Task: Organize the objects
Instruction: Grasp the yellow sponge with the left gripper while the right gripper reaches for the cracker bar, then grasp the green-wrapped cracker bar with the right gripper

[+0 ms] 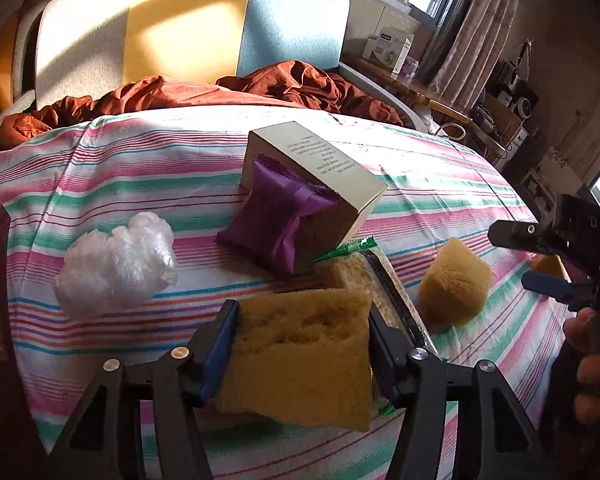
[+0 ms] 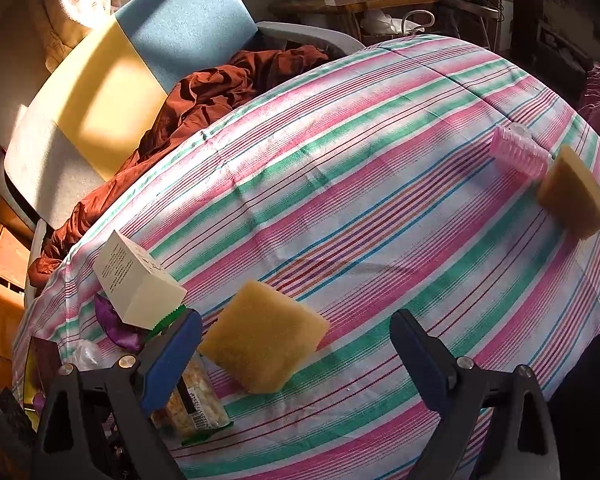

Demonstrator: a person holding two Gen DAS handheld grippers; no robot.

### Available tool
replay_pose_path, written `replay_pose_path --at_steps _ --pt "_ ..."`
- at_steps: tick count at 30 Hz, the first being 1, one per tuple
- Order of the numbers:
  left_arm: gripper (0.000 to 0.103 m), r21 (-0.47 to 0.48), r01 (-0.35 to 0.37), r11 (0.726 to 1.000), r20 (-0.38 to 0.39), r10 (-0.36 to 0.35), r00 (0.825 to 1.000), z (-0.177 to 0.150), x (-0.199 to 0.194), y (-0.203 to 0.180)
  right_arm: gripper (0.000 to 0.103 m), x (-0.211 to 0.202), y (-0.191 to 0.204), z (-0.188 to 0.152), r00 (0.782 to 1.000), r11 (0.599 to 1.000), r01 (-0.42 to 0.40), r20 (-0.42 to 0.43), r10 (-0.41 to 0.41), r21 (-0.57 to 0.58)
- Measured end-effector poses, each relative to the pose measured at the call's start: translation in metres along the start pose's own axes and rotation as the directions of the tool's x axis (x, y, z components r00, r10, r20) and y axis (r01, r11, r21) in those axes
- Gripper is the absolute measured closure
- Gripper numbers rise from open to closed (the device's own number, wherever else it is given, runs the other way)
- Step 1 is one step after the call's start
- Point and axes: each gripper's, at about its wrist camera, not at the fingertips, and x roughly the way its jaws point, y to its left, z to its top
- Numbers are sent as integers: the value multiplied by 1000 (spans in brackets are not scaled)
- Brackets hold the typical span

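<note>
Here the left gripper (image 1: 302, 344) clamps a yellow sponge (image 1: 300, 356), while the right gripper (image 2: 296, 354) stands wide, holding nothing

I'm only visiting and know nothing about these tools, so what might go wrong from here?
1. The left hand-held gripper is clamped on a soft yellow sponge block; that squashy sponge might slip out when lifted.
2. Under it lies a clear snack packet with green ends, which could get dragged along.
3. The beige cardboard box leans tilted on a purple foil pouch; a nudge might topple it.
</note>
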Motion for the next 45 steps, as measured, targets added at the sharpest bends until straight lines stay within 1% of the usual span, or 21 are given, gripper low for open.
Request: replay_pose_path --at_steps 3,7,10,13,16,18,20,24,28,31,34,36,37,38,39,41,43,45 --pt "42 81 -69 994 64 64 996 -33 -22 -3 8 0 5 -1 1000 1000 -15 0 15 -27" --pt "42 126 -88 988 93 76 993 -62 -39 -6 12 -3 22 -4 999 994 -42 14 44 -105" --pt "43 145 -87 986 92 74 993 -65 -36 -6 14 -6 38 -9 994 979 -106 9 109 -176" --pt "43 139 -77 987 88 65 994 -66 -33 -3 15 -4 58 -17 990 954 -140 -14 142 -266" --pt "43 131 -66 989 90 55 994 -64 -32 -1 18 1 76 -27 986 924 -165 -52 157 -345" --pt "43 125 -59 990 92 48 995 -65 -33 -1 19 6 84 -34 986 907 -165 -77 146 -387" --pt "42 123 -55 991 92 44 995 -66 -33 0 20 13 90 -40 988 898 -149 -99 118 -414" --pt "42 119 -51 992 93 40 995 -66 -33 0 21 24 96 -46 986 885 -146 -137 94 -442" --pt "41 119 -50 992 94 39 995 -66 -33 0 21 38 109 -52 987 862 -116 -155 44 -493" --pt "40 117 -50 992 95 39 995 -66 -33 0 24 50 119 -55 989 836 -67 -149 -18 -544" --pt "40 117 -49 992 96 38 995 -66 -33 0 25 58 122 -58 986 817 -47 -158 -54 -574" --pt "39 116 -47 992 96 36 995 -66 -33 1 31 65 122 -59 983 809 -30 -165 -82 -586" --pt "39 115 -46 992 95 35 995 -66 -33 1 32 65 121 -59 983 811 -42 -171 -72 -583" --pt "39 115 -45 992 96 34 995 -66 -33 1 43 64 121 -59 983 809 -56 -174 -58 -585" --pt "39 114 -44 992 95 33 995 -66 -33 1 59 61 122 -59 984 805 -60 -170 -51 -590" --pt "39 113 -43 993 96 32 995 -66 -33 1 59 58 121 -62 981 799 -85 -191 -38 -595" --pt "39 112 -41 993 95 30 995 -66 -33 1 59 57 122 -63 981 789 -80 -187 -45 -610" --pt "39 113 -43 993 95 32 995 -66 -33 1 59 58 121 -63 981 786 -79 -187 -48 -613"
